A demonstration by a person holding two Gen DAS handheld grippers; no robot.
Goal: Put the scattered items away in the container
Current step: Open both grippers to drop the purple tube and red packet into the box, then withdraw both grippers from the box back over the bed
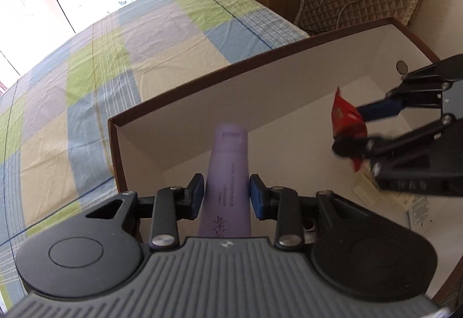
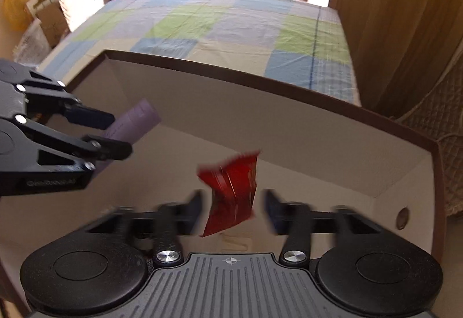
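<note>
Holding both loads over the open box (image 1: 202,80), you are at the drop stage, and the release wants care. Your left gripper (image 1: 227,193) has a pad against each side of the purple tube (image 1: 228,161), which points forward over the box interior near the left corner. Your right gripper (image 2: 234,203) is blurred in its own view: its jaws stand apart with a gap on either side of the red packet (image 2: 231,190), so the packet looks released or nearly so, though I cannot tell for certain; from the left view the packet (image 1: 347,118) appears still against the fingers. Lower the tube toward the floor before you part the pads, so it lands flat and does not roll. Keep the two grippers well apart; they are near each other above the box. A paper label (image 1: 419,208) already lies on the floor; aim for bare floor beside it.
</note>
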